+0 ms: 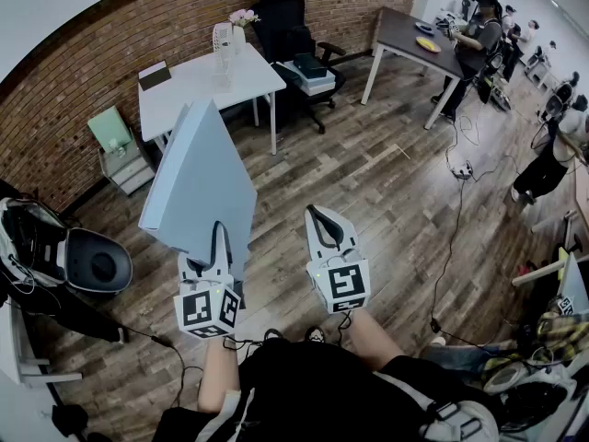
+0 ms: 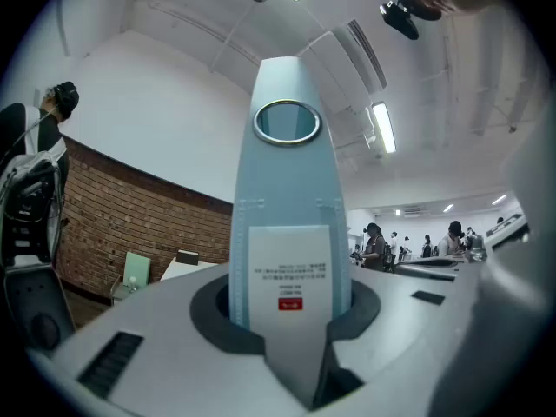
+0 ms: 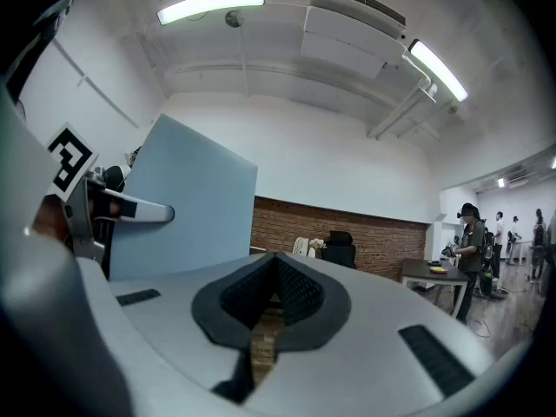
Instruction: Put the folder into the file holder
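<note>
A light blue folder (image 1: 198, 178) stands upright in the air over the wooden floor, with my left gripper (image 1: 219, 239) shut on its lower edge. In the left gripper view its spine (image 2: 287, 189), with a ring hole and a white label, rises from between the jaws of the left gripper (image 2: 291, 320). My right gripper (image 1: 324, 224) hovers just to the right of it, shut and empty, the pads of the right gripper (image 3: 274, 298) meeting. A white mesh file holder (image 1: 222, 37) stands on the white table (image 1: 198, 86) far ahead.
A black office chair (image 1: 290, 26) with boxes on it stands right of the white table. A green cart (image 1: 120, 150) is against the brick wall. Black gear (image 1: 64, 261) lies at the left. People work at a dark table (image 1: 414, 35) at the right, and cables run across the floor.
</note>
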